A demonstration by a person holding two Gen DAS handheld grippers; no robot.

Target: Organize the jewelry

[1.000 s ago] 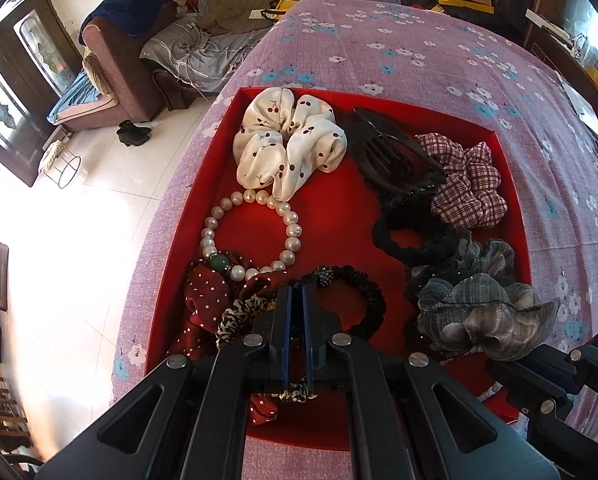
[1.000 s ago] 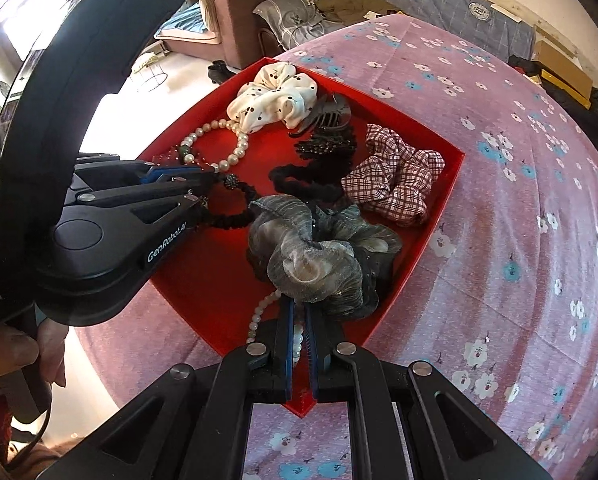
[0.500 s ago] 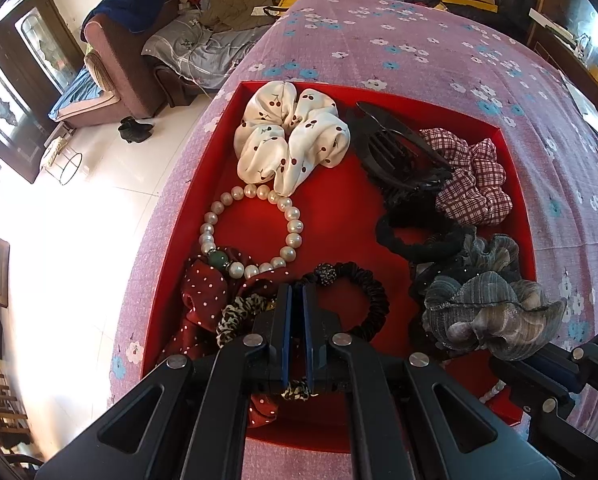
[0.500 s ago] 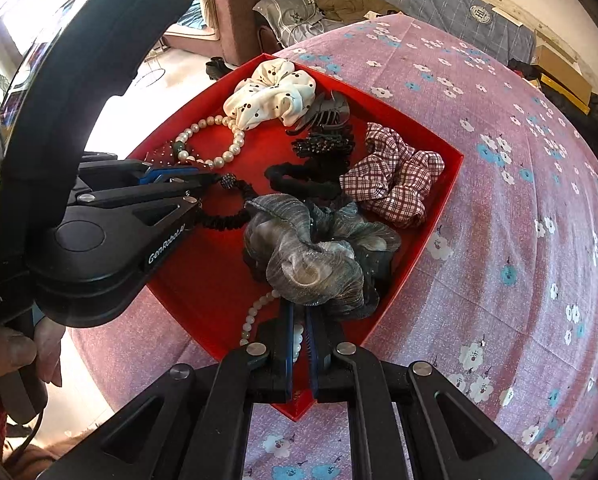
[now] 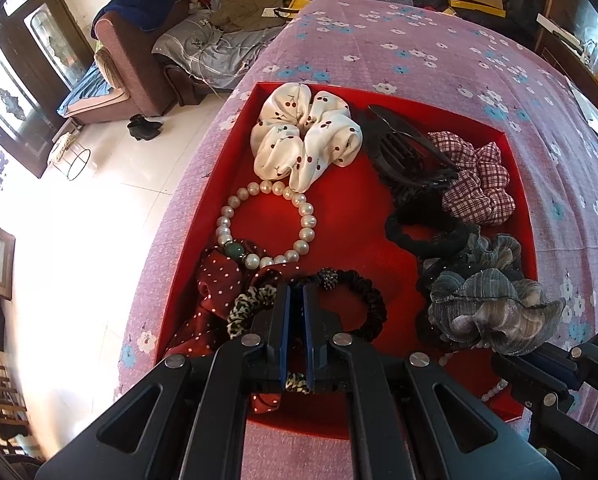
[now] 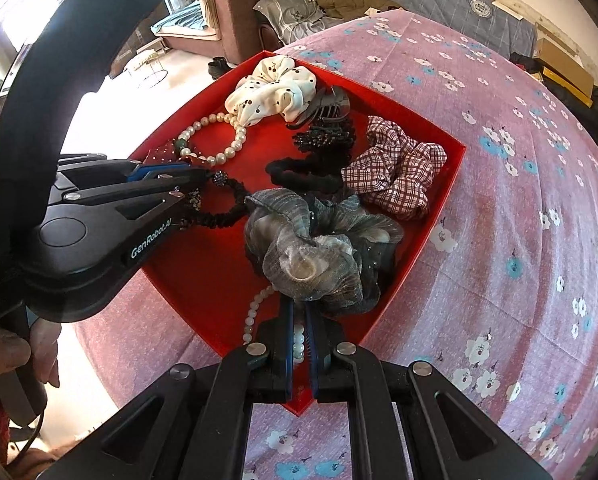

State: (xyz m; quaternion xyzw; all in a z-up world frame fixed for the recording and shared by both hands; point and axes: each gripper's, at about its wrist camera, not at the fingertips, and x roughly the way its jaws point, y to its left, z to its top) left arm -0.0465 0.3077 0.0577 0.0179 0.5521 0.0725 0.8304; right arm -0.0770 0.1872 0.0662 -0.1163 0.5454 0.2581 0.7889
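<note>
A red tray (image 5: pixel 351 224) (image 6: pixel 203 280) on the pink floral cloth holds a white cherry scrunchie (image 5: pixel 303 136), a pearl bracelet (image 5: pixel 267 224), a black claw clip (image 5: pixel 407 152), a plaid scrunchie (image 5: pixel 479 176), a grey scrunchie (image 5: pixel 495 312) (image 6: pixel 311 248) and a black beaded hair tie (image 5: pixel 359 300). My left gripper (image 5: pixel 295 292) is shut on a leopard-print scrunchie (image 5: pixel 251 304) over the tray's near left. My right gripper (image 6: pixel 299 312) is shut on a white bead strand (image 6: pixel 299 340) at the tray's near corner, just below the grey scrunchie.
A dark red polka-dot scrunchie (image 5: pixel 219 288) lies under the leopard one. A black hair tie (image 5: pixel 423 232) lies mid-right. The tray sits near the cloth's left edge (image 5: pixel 167 240), with white floor beyond. A sofa (image 5: pixel 131 60) stands far left.
Both grippers have drawn back a little toward the near side, so the tray's contents sit slightly farther up the views. Both grips are unchanged.
</note>
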